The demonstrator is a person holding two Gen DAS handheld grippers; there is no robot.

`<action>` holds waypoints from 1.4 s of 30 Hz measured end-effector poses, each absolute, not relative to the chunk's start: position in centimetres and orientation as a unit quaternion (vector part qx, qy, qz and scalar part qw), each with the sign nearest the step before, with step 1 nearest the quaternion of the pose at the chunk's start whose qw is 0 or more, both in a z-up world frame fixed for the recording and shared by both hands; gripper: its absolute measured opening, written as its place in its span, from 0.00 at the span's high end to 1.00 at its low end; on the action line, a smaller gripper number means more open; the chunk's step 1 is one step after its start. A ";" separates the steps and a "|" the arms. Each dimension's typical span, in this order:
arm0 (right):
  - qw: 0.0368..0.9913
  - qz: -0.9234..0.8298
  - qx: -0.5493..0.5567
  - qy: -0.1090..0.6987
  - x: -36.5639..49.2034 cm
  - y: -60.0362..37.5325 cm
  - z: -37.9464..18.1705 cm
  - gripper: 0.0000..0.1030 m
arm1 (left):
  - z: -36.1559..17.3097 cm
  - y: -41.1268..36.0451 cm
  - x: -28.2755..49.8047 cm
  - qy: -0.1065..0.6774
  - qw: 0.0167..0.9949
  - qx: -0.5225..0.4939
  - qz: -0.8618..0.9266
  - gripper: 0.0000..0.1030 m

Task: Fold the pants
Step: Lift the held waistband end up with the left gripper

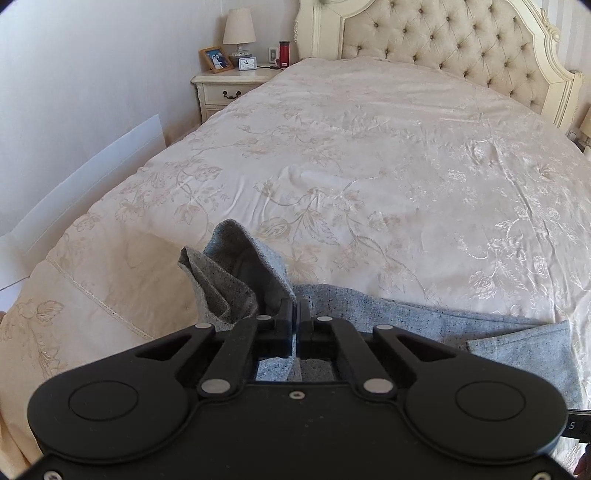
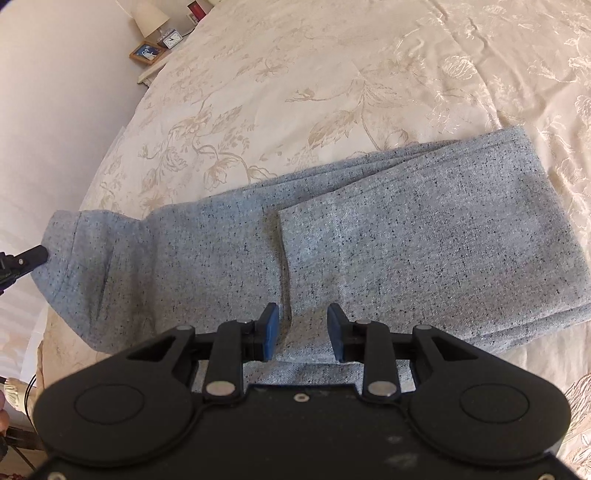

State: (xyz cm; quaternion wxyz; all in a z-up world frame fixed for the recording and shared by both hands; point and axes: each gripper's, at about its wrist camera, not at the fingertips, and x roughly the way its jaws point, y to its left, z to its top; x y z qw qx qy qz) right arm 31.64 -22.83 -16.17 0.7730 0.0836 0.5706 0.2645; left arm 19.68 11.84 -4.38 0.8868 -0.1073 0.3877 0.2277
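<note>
Grey speckled pants (image 2: 332, 236) lie across the near end of a bed (image 1: 369, 147) covered with a cream bedspread embroidered with flowers. They are already partly folded: one layer lies doubled back over the other, with its straight edge running across the middle of the fabric.

The left gripper (image 1: 295, 321) has its jaws pressed together on one end of the pants, which is lifted off the bed and bunches up into an open fold above the fingers. Seen from the right wrist camera, that gripper (image 2: 35, 254) pinches the far left end of the pants at the bed's edge.

The right gripper (image 2: 302, 328) hangs just above the middle of the pants, close to the folded edge. Its jaws stand apart, with blue pads (image 2: 271, 328) showing on the inner faces, and nothing is between them.

Beyond the bed stand a padded, buttoned headboard (image 1: 461, 48) and a cream nightstand (image 1: 225, 88) holding a lamp (image 1: 239, 31), a framed photo (image 1: 216, 59), a small clock (image 1: 246, 63) and a red bottle (image 1: 283, 51).
</note>
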 end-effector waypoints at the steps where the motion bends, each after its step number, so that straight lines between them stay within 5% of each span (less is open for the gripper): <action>1: 0.773 0.265 0.084 0.571 31.6 -22.7 -16.2 0.69 | -4.5 12.1 19.7 0.388 0.887 -0.104 0.230 0.98; 6: 0.770 0.267 0.079 0.573 31.2 -21.3 -16.1 0.69 | -6.0 15.6 18.7 0.409 0.872 -0.098 0.251 0.97; 8: 0.769 0.269 0.078 0.574 31.0 -20.5 -15.9 0.69 | -7.6 17.8 18.2 0.428 0.858 -0.101 0.265 0.84; 15: 0.771 0.271 0.064 0.573 30.1 -17.1 -15.1 0.69 | -12.0 23.9 14.1 0.460 0.826 -0.187 0.268 0.75; 23: 0.770 0.265 0.055 0.577 29.0 -13.6 -14.9 0.69 | -13.9 23.7 10.5 0.423 0.834 -0.232 0.268 0.46; 30: 0.770 0.266 0.050 0.578 28.5 -12.0 -14.9 0.69 | -17.3 25.7 11.1 0.453 0.804 -0.282 0.262 0.44; 42: 0.771 0.265 0.045 0.577 28.4 -13.0 -14.5 0.69 | -19.8 27.7 13.5 0.393 0.813 -0.344 0.259 0.24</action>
